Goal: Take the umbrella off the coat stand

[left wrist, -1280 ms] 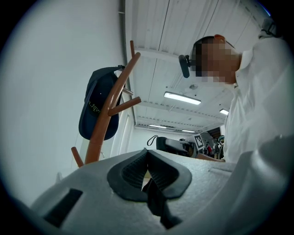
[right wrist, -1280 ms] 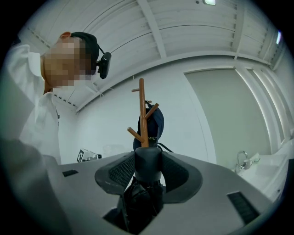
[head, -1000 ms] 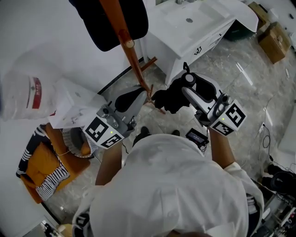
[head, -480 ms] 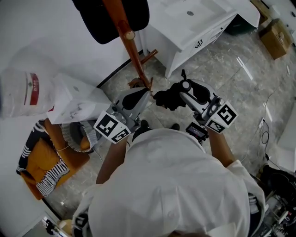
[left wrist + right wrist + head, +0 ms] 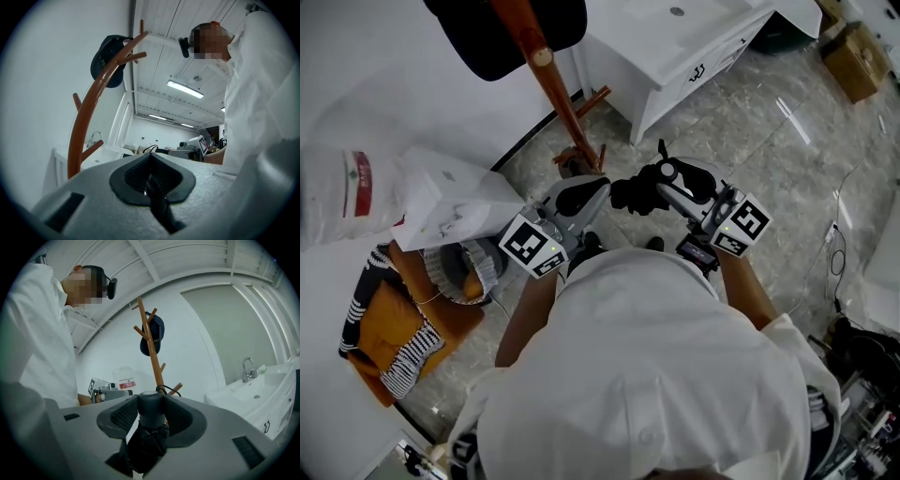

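Observation:
The black folded umbrella (image 5: 634, 195) hangs between my two grippers, just right of the brown wooden coat stand (image 5: 551, 80) and apart from its pole. My right gripper (image 5: 664, 178) is shut on the umbrella's round handle (image 5: 151, 409); the folded canopy (image 5: 145, 446) droops below the jaws. My left gripper (image 5: 602, 191) is shut on a thin black strap (image 5: 154, 192) that seems to be the umbrella's. A dark cap (image 5: 487, 37) hangs on the stand's top. The stand (image 5: 86, 108) curves up in the left gripper view and stands straight (image 5: 153, 357) in the right one.
A white washbasin cabinet (image 5: 675, 37) stands right of the coat stand. To the left are a white plastic bag (image 5: 356, 187), a white paper bag (image 5: 450, 202), a round basket (image 5: 473, 272) and orange and striped cloth (image 5: 384, 342). Cardboard boxes (image 5: 858, 61) lie far right.
Both grippers have drawn closer together and moved off the stand's lower pegs, carrying the umbrella with them. The left gripper has swung in towards the umbrella.

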